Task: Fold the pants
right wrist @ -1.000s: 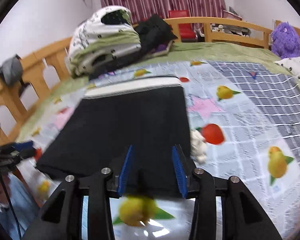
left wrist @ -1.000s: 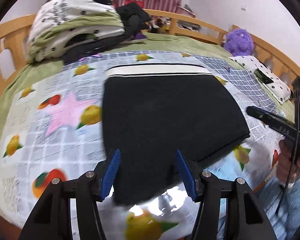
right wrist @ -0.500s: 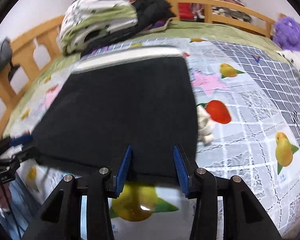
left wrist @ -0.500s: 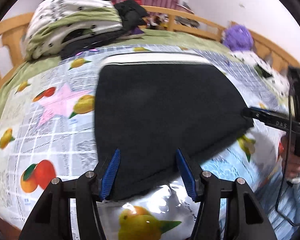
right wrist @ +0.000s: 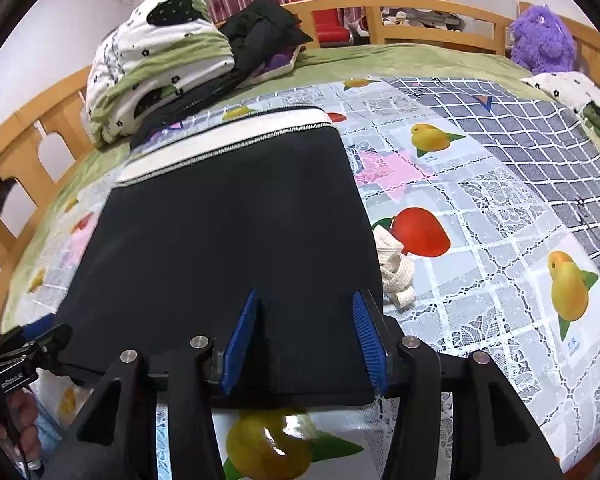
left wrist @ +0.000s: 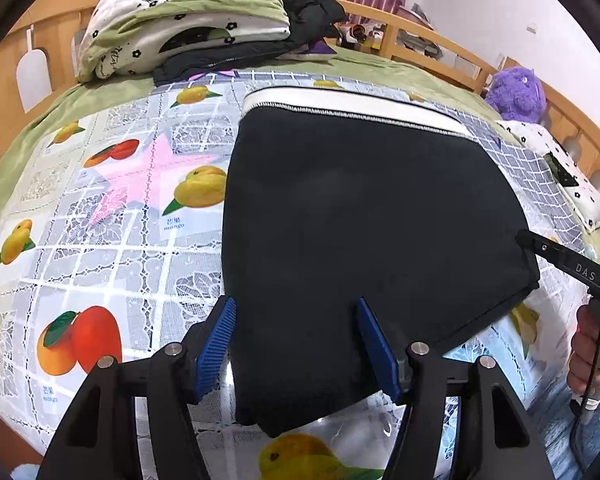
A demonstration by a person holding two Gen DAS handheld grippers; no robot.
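Black folded pants (left wrist: 364, 216) lie flat on the fruit-print bed cover (left wrist: 100, 248); left gripper (left wrist: 296, 344) and right gripper (right wrist: 304, 340) hover spread over their near edge.

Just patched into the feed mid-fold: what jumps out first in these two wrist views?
The black pants, folded into a flat slab with a white waistband at the far edge, fill the middle of the fruit-print bedcover. Both grippers, left gripper and right gripper, sit open at its near edge. Behind lie piled bedding and a purple plush toy.
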